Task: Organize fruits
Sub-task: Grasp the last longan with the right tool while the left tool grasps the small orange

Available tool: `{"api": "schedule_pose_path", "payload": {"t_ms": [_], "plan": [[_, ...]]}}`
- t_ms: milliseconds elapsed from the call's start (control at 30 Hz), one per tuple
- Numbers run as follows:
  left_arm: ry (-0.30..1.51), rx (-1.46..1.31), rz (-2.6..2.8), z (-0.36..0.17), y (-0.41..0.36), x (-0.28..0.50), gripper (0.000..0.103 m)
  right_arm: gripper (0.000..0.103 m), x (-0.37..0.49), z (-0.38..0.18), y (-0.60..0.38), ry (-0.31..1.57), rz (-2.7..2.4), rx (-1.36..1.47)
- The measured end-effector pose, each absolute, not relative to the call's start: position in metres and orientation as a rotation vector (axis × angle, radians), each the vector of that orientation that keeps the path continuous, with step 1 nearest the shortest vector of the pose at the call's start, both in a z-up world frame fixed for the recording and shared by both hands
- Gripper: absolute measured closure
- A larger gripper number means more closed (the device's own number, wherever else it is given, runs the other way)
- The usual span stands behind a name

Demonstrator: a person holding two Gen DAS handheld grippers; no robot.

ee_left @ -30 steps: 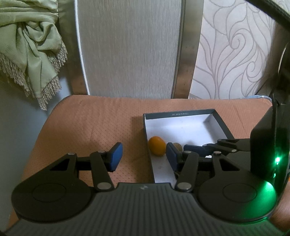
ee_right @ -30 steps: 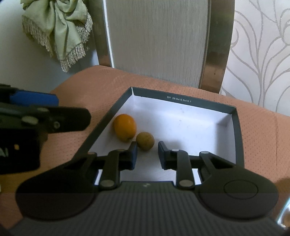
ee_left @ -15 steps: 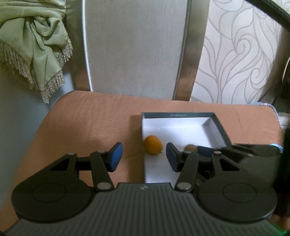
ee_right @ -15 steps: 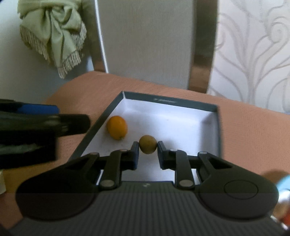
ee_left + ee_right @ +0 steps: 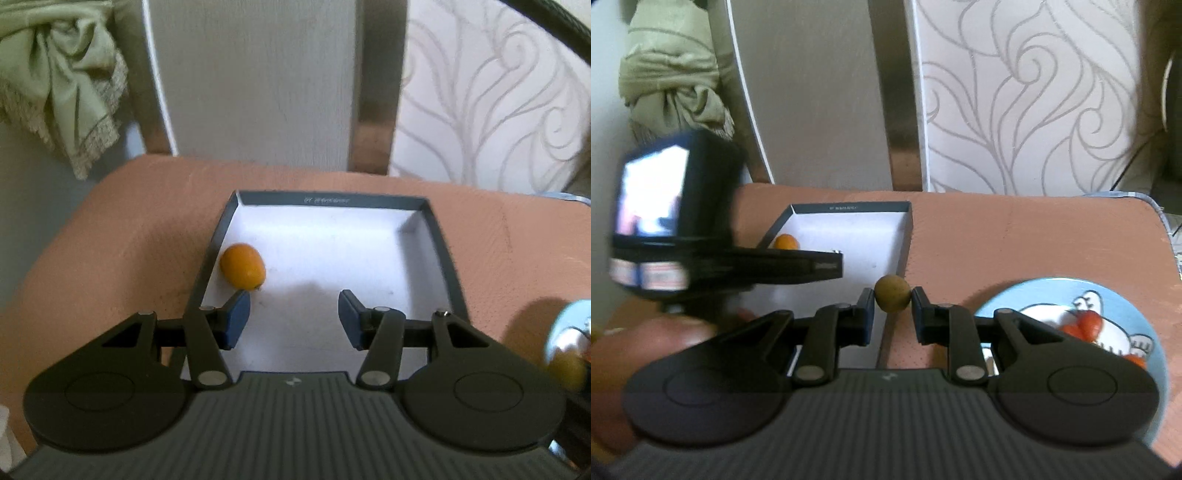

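A dark-rimmed white box (image 5: pixel 437 236) (image 5: pixel 907 236) lies on the orange chair seat. An orange fruit (image 5: pixel 242 266) (image 5: pixel 786 242) rests inside it by the left wall. My left gripper (image 5: pixel 294 319) hangs open over the box's near part, its left pad just below the orange fruit, nothing between its fingers. My right gripper (image 5: pixel 893 308) is shut on a small brownish-green round fruit (image 5: pixel 892 294), held in the air above the box's right edge. A blue plate (image 5: pixel 1108 295) (image 5: pixel 565 321) with red fruits (image 5: pixel 1084 325) lies to the right of the box.
The chair's tall grey back (image 5: pixel 258 81) rises behind the seat. A green fringed cloth (image 5: pixel 62 74) hangs at the upper left. Patterned wallpaper (image 5: pixel 1034 92) covers the wall to the right. The left gripper's camera block (image 5: pixel 668 214) fills the left side of the right wrist view.
My right gripper closed on the brownish-green fruit in the box and lifted it rightward toward the plate. My left gripper moved right, over the box, still open.
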State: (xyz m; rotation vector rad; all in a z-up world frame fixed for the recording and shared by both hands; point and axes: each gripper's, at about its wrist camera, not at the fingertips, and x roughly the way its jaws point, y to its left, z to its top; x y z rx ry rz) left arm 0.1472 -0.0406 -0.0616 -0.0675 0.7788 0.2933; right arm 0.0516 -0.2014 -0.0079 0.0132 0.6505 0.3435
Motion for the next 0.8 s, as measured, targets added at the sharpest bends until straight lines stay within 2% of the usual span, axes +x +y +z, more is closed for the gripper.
{"api": "schedule_pose_path", "payload": {"t_ms": [267, 433, 567, 667, 800], "plan": [[0.785, -0.067, 0.425, -0.082, -0.029, 0.175, 0.044, 0.078, 0.022, 0.009, -0.225, 0.619, 0.320, 0.057], [0.778, -0.069, 0.439, -0.083, -0.031, 0.194, 0.035, 0.078, 0.007, 0.014, -0.240, 0.616, 0.269, 0.078], [0.770, -0.067, 0.435, -0.085, -0.030, 0.205, 0.034, 0.078, -0.005, 0.016, -0.251, 0.622, 0.216, 0.101], [0.770, -0.074, 0.400, -0.084, -0.027, 0.208, 0.040, 0.078, -0.012, 0.017, -0.254, 0.620, 0.184, 0.105], [0.781, -0.077, 0.380, -0.081, -0.019, 0.208, 0.057, 0.078, -0.017, 0.019, -0.252, 0.611, 0.162, 0.103]]}}
